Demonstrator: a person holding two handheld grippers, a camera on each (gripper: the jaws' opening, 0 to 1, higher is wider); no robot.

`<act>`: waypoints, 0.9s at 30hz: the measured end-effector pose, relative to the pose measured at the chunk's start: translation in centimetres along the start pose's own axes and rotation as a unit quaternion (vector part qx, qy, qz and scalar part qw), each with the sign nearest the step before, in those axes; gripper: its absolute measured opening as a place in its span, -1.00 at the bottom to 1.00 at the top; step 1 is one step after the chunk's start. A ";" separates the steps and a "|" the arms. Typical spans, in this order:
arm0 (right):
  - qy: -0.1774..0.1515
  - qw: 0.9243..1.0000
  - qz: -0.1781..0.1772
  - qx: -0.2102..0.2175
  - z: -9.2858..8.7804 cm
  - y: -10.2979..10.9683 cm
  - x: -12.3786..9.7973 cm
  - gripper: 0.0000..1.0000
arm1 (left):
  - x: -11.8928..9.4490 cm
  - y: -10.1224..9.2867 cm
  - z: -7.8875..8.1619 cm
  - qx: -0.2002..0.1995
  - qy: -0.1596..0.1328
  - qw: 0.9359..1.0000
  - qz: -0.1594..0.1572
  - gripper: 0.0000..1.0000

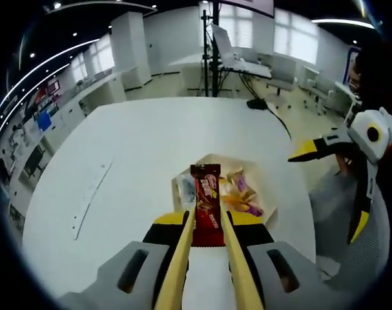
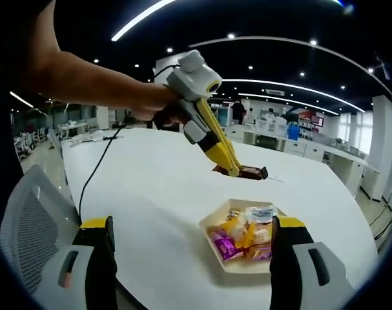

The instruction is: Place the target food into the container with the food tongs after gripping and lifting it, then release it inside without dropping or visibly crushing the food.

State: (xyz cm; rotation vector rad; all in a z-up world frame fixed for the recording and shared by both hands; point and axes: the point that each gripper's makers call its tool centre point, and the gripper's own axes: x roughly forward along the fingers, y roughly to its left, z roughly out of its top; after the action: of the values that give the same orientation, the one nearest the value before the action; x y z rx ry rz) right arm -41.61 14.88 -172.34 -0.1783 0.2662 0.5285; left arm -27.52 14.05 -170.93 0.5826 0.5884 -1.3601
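White table: left gripper pinches snack bar lengthwise along its jaws; right gripper spread.

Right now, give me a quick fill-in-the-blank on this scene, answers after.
1. The left gripper is shut on a ____ snack bar.
2. The bar is held above the table, not yet in the ____.
3. The right gripper has its jaws ____, holding nothing.
4. The tray already holds several wrapped ____.

Missing words: red; tray; open; snacks
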 end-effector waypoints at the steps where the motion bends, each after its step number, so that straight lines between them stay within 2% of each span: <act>1: 0.001 1.000 -0.001 0.002 0.0 0.0 0.0 0.99 | 0.2 0.0 0.1 -0.001 0.000 1.000 0.000 -0.62; 20: -0.001 1.000 -0.003 0.007 0.1 0.0 0.0 0.99 | 1.5 0.6 1.6 -0.002 -0.013 1.000 0.011 -0.63; 27: -0.002 1.000 -0.004 0.008 0.1 -0.1 0.0 0.99 | 2.3 0.6 1.4 -0.001 -0.009 1.000 0.008 -0.60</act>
State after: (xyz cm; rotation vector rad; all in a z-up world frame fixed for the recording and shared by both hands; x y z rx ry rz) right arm -41.57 14.81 -172.24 -0.1636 0.2661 0.5191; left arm -26.56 11.50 -171.52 0.5708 0.5695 -1.3474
